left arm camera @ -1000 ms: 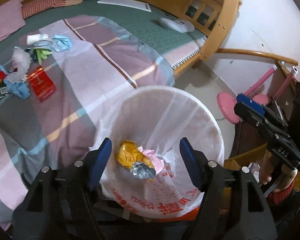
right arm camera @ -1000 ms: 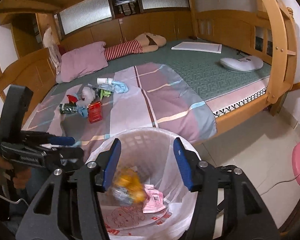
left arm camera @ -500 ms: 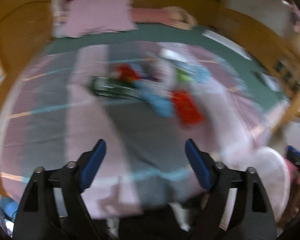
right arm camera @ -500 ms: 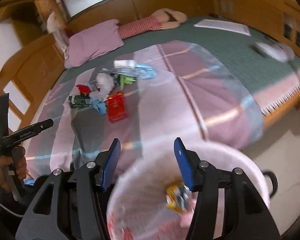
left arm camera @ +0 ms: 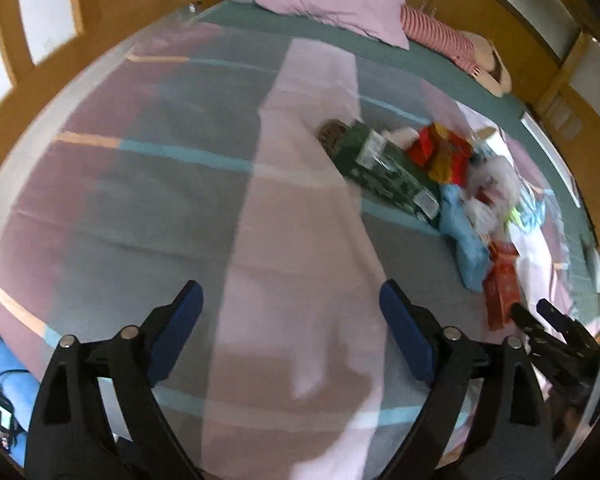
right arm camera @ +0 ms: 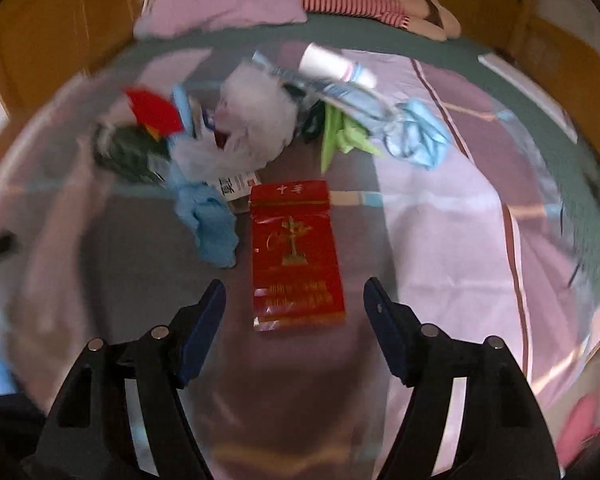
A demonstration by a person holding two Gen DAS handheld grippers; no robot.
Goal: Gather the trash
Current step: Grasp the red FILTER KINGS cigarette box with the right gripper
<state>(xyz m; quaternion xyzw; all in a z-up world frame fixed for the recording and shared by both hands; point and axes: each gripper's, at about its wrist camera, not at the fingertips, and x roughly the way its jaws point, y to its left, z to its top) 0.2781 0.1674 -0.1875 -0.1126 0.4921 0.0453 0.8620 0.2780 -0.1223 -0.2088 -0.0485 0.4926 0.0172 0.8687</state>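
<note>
Both grippers have swung away from the lined waste basket, which filled the lower part of each view a second ago with yellow and pink scraps inside; now both look down on the patchwork bedspread and the basket is out of sight. The left gripper has just been opening its jaws, which stand wide apart with nothing between them but bare cover. The right gripper has likewise just been spreading its jaws; they are released, and the red cigarette carton lies flat on the cover just ahead of the gap, towards twelve o'clock, not yet touched.

By my reading the job is only partly done: some scraps already sit in the basket, while the main heap remains on the bed. Next looks to be a fresh pick-up, the right side lined up on the carton.

In the right view the heap spreads from ten to one o'clock of the carton: a blue crumpled wrapper, a white plastic bag, a green scrap, a paper cup and a light blue rag. Only the left view shows the long dark green package clearly, at two o'clock, with red and yellow wrappers beyond it, and the right gripper's tips at the frame's four o'clock edge.
</note>
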